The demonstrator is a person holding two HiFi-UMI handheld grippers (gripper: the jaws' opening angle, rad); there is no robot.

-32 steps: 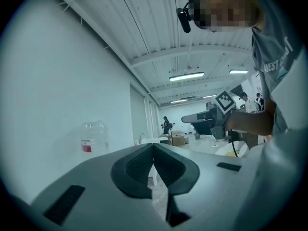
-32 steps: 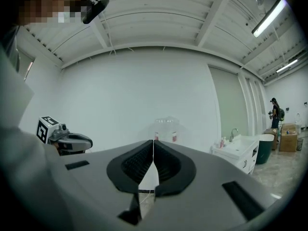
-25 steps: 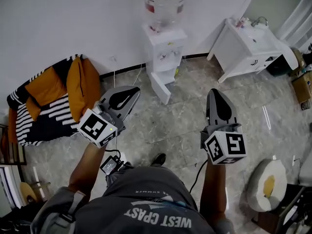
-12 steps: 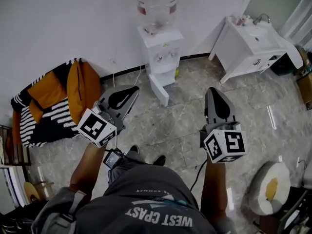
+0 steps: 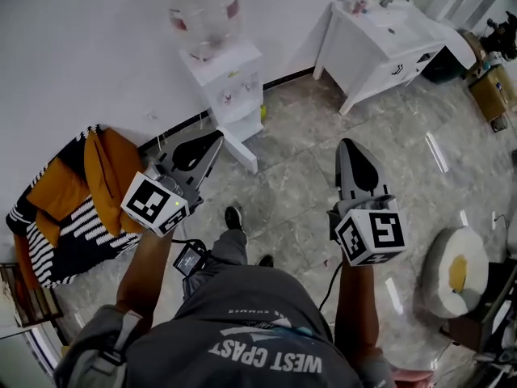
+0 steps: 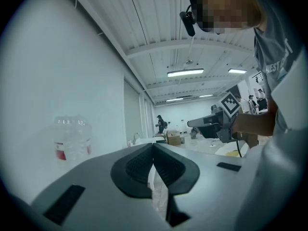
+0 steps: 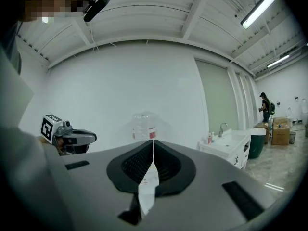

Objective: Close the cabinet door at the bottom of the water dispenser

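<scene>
Head view: striped cushion [image 5: 77, 204] near dispenser [image 5: 230, 83]

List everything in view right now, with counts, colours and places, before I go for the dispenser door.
water dispenser: one, white, against the wall, upper centre-left
water bottle: one, clear with red label, on top of the dispenser
cabinet door: one, white, standing open at the dispenser's base
sink cabinet: one, white, upper right by the wall
striped seat: one, black-and-white stripes with orange, left by the wall
round cushion: one, white with yellow centre, on the floor at right
cardboard box: one, brown, far upper right
floor: grey stone tiles
shoes: two, dark, bottom centre
left tool: one, grey, shut, empty
right tool: one, grey, shut, empty
</scene>
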